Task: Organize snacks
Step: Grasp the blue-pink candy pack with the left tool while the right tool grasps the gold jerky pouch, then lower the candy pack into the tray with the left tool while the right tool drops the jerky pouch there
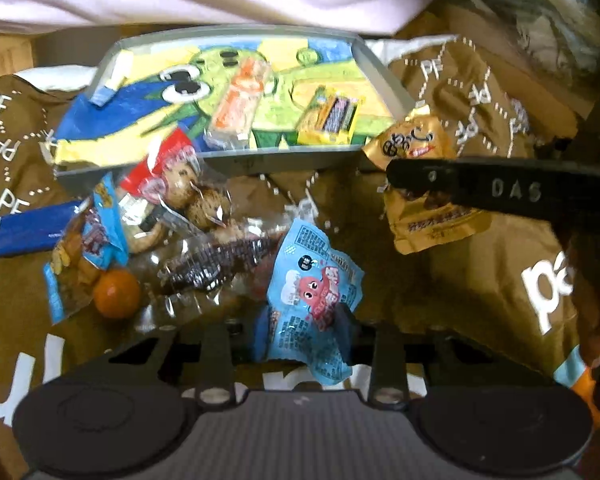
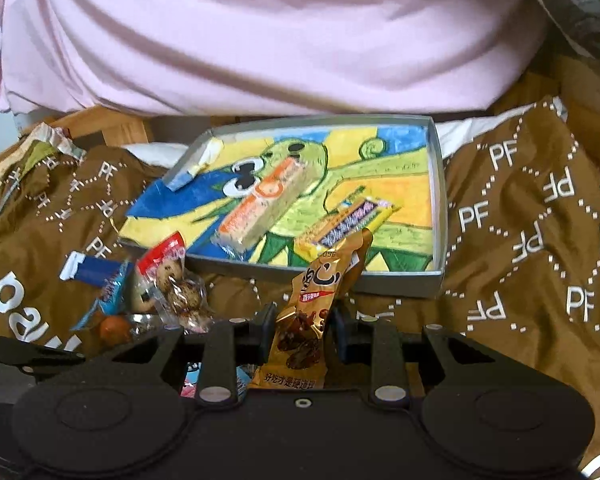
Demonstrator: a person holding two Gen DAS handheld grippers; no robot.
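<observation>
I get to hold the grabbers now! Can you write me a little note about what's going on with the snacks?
Right gripper: shut on the gold packet, not yet in the tray.
Left gripper: shut on the blue packet.
Done: the orange wafer pack and yellow bar lie in the tray.
Left: both held packets, then the pile on the brown cloth, including the red-topped cookie bag and the orange ball.

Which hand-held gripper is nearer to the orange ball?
Left. The left hand-held gripper, holding a blue packet, is beside the orange ball; the right hand-held gripper is farther.
</observation>
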